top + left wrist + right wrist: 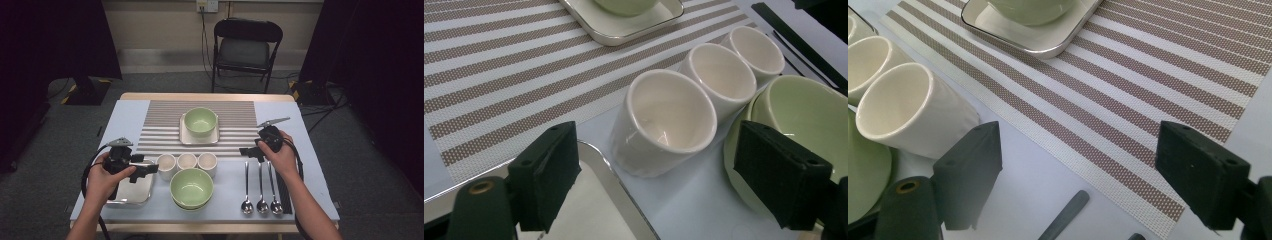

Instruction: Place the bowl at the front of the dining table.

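Note:
My left gripper hangs open over the right edge of a square silver-rimmed plate at the front left. In the left gripper view its jaws stand wide apart, facing the nearest of three white cups in a row, apart from it. My right gripper is open too, low over the placement's front right corner, above the spoon handles. In the right gripper view its open jaws frame the striped placemat, with a cup to the left.
A green bowl sits at the front centre, touching the cups. Another green bowl rests on a square plate on the placemat. Three spoons and black chopsticks lie at the front right. A chair stands behind the table.

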Demonstrator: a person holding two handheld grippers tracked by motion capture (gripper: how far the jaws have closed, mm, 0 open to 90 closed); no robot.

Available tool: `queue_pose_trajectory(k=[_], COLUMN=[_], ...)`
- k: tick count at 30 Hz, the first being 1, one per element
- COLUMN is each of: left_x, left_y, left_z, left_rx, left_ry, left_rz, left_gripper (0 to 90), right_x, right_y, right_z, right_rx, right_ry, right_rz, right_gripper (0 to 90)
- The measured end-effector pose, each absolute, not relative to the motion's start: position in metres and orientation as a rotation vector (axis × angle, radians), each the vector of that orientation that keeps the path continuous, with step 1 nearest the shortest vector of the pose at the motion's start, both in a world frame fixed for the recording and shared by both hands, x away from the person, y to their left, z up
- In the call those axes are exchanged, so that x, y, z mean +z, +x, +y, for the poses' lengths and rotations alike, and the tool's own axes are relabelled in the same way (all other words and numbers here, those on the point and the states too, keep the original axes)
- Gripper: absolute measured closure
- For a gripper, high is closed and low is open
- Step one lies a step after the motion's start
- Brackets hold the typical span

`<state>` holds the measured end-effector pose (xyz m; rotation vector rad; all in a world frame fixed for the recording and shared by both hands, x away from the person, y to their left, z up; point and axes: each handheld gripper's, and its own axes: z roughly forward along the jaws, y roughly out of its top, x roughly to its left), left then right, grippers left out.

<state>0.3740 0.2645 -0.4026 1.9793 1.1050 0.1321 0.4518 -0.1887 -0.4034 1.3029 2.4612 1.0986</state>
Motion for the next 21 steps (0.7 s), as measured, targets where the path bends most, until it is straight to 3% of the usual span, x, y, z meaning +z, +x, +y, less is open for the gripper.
queue_pose_trajectory(k=[21], left_x=[-0.388], left_y=[0.373], left_z=[0.247], left_rx=[0.141], left_ry=[1.994], left_rz=[1.075], left_gripper=[18.7], right_x=[-0.405], right_y=[0.45], right_z=[-0.193], right_rx=[1.109], right_ry=[1.318], right_rz=[2.456], right_gripper=[18.1])
